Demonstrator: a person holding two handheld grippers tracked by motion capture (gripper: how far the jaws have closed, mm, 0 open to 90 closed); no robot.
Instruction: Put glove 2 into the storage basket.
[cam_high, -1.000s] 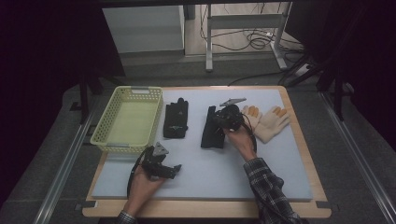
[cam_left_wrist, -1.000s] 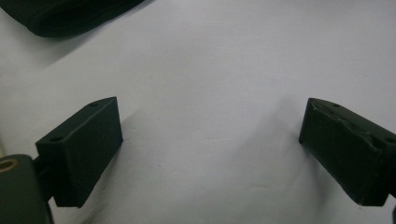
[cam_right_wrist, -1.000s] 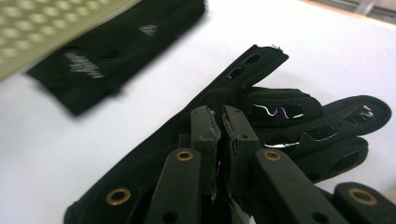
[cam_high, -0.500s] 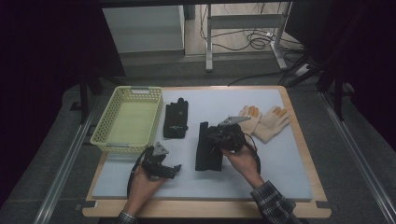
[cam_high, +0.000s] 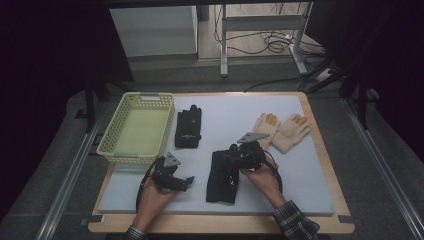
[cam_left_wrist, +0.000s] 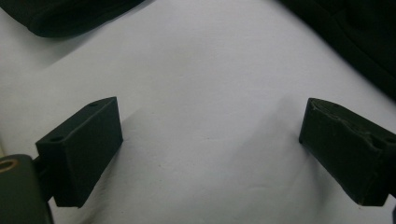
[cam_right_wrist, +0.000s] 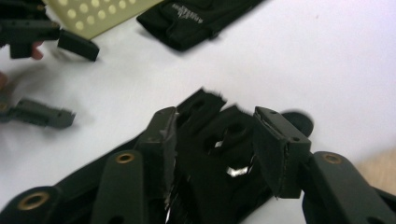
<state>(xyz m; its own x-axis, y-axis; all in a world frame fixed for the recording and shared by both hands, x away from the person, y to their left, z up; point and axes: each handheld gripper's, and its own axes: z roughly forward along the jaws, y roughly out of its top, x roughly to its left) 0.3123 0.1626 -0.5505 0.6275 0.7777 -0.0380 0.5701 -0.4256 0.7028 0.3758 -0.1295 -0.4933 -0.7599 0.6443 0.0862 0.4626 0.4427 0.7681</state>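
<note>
A black glove (cam_high: 221, 179) lies flat on the white mat (cam_high: 300, 175), near the front middle. My right gripper (cam_high: 229, 161) hovers over its fingers. In the right gripper view the jaws (cam_right_wrist: 215, 121) have just been opening and stand apart, with the glove's fingers (cam_right_wrist: 210, 140) loose between them. A second black glove (cam_high: 188, 127) lies farther back, next to the yellow basket (cam_high: 137, 127). Two beige gloves (cam_high: 280, 131) lie at the back right. My left gripper (cam_high: 186, 181) rests low at the front left, open over bare mat (cam_left_wrist: 205, 121) with nothing between its pads.
The basket has no contents and stands on the mat's back left corner. The right gripper view takes in the left gripper (cam_right_wrist: 77, 81), the basket's corner (cam_right_wrist: 93, 14) and the second black glove (cam_right_wrist: 196, 18). A wooden table edge (cam_high: 220, 226) frames the mat.
My right gripper has carried the black glove from beside the other black glove toward the front edge, then opened its jaws. The left gripper has stayed put.
</note>
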